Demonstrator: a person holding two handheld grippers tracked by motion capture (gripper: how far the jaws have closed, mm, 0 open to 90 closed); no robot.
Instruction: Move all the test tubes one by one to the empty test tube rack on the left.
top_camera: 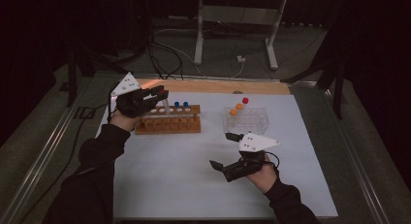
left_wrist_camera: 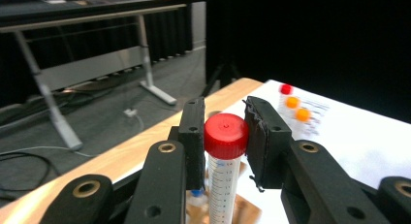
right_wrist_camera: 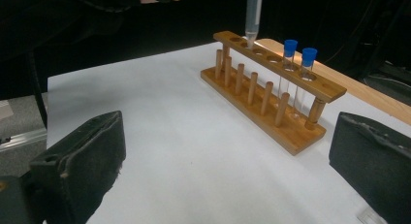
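While the left gripper (top_camera: 162, 94) sits in the upper left of the high view, above the left end of the wooden rack (top_camera: 168, 120), its jaws are closed on a red-capped tube (left_wrist_camera: 225, 156), gripping it just under the cap. In the left gripper view the tube stands upright at centre frame between the two pads, and a printed scale of fine graduation lines runs down its clear wall; the small figures beside the lines are too blurred to read. In the right gripper view the tube's tapered tip hangs at the top centre, right over a hole near the far left end of the rack; whether it touches the wood I cannot tell.

Two blue-capped tubes (right_wrist_camera: 299, 71) stand upright in holes toward the rack's right end. A clear plastic rack (top_camera: 245, 120) sits right of centre in the high view, holding one red-capped and two orange-capped tubes.

At the lower right of the high view, the right gripper (top_camera: 224, 151) rests low over the white mat (top_camera: 179, 175), jaws spread wide and holding nothing.
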